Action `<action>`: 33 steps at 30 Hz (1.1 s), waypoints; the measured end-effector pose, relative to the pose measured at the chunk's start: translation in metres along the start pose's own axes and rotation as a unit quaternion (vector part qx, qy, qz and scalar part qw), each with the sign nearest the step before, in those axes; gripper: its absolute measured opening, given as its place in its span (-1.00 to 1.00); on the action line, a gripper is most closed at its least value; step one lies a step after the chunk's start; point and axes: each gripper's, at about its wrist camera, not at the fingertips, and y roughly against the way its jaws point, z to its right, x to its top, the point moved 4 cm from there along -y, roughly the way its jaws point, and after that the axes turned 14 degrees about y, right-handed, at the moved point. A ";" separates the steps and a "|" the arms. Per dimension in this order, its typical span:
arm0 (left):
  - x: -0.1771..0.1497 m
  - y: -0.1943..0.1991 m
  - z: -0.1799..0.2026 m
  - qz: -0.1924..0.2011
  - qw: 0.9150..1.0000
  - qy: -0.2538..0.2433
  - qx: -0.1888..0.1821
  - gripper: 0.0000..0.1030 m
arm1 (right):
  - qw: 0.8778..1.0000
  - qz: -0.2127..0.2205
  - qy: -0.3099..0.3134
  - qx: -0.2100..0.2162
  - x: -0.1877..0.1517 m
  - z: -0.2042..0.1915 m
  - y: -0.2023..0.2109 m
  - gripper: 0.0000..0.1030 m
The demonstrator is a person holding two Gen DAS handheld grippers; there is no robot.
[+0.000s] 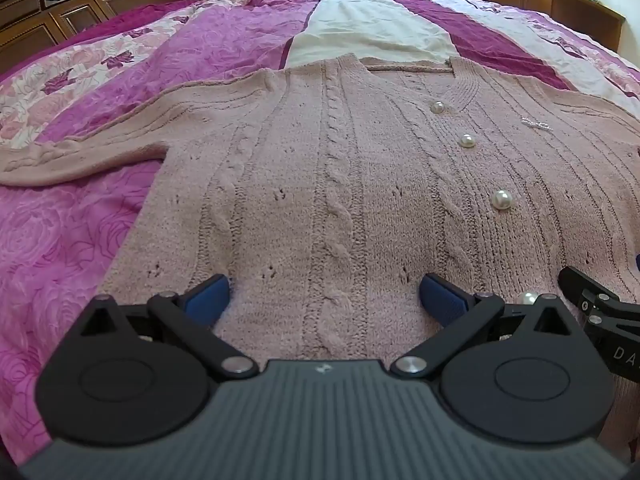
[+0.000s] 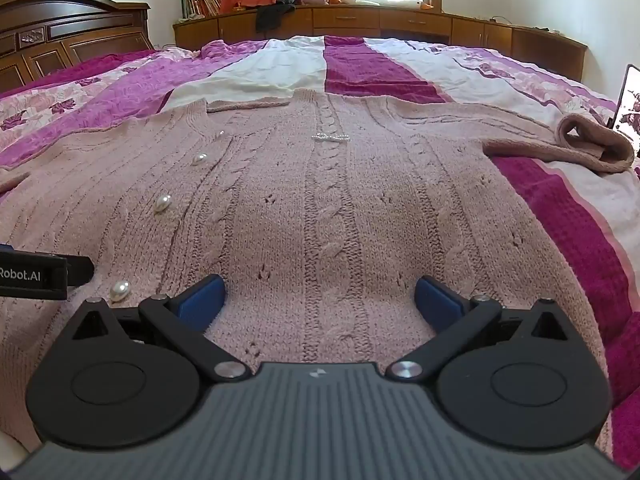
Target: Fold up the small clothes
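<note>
Here the pink cable-knit cardigan (image 1: 340, 184) lies flat and face up on the bed (image 1: 68, 232), buttoned with pearl buttons (image 1: 502, 200), its collar toward twelve o'clock and its hem under both cameras at six o'clock. The left gripper (image 1: 324, 296) hangs over the hem with its blue pads spread wide and nothing between them, and the right gripper (image 2: 320, 296) is likewise released and empty, just beside it across the button line. The step in hand looks like taking hold of the hem to begin a fold, and it would go best if each gripper bit the hem well out from the middle, the left toward nine o'clock and the right toward three o'clock, so the knit lifts as one even edge and does not sag at the buttons. Both layers should be pinched together, since a loose knit stretches and the front may peel from the back. The left sleeve (image 1: 80, 156) lies straight out toward nine o'clock, while the right sleeve (image 2: 580, 144) is curled back on itself near two o'clock; both probably want laying across the body first, or they will trail out of the fold. Whether the pads already touch the wool I cannot tell from this angle. A white cloth (image 1: 368, 36) lies beyond the collar and need not be disturbed
</note>
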 end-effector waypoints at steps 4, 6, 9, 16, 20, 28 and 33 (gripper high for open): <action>0.000 0.000 0.000 0.000 1.000 0.000 0.000 1.00 | 1.000 0.000 0.000 0.000 0.000 0.000 0.000 1.00; 0.000 0.000 0.000 0.000 1.000 0.000 0.000 1.00 | 1.000 0.000 0.001 -0.001 0.000 0.000 0.000 1.00; 0.000 0.000 0.000 0.000 1.000 0.000 0.000 1.00 | 1.000 0.000 0.001 -0.001 0.000 0.000 0.000 1.00; 0.000 0.000 0.000 0.000 1.000 0.000 0.001 1.00 | 1.000 0.001 0.001 -0.001 0.000 0.000 0.000 1.00; 0.000 0.000 0.000 0.000 1.000 0.000 0.000 1.00 | 1.000 0.001 0.002 -0.002 -0.001 -0.001 0.000 1.00; 0.000 0.000 0.000 -0.001 1.000 0.000 0.001 1.00 | 1.000 0.000 0.002 -0.002 0.001 -0.001 0.000 1.00; 0.002 0.000 0.001 -0.002 1.000 0.000 0.001 1.00 | 1.000 0.001 0.002 -0.003 0.000 -0.001 0.000 1.00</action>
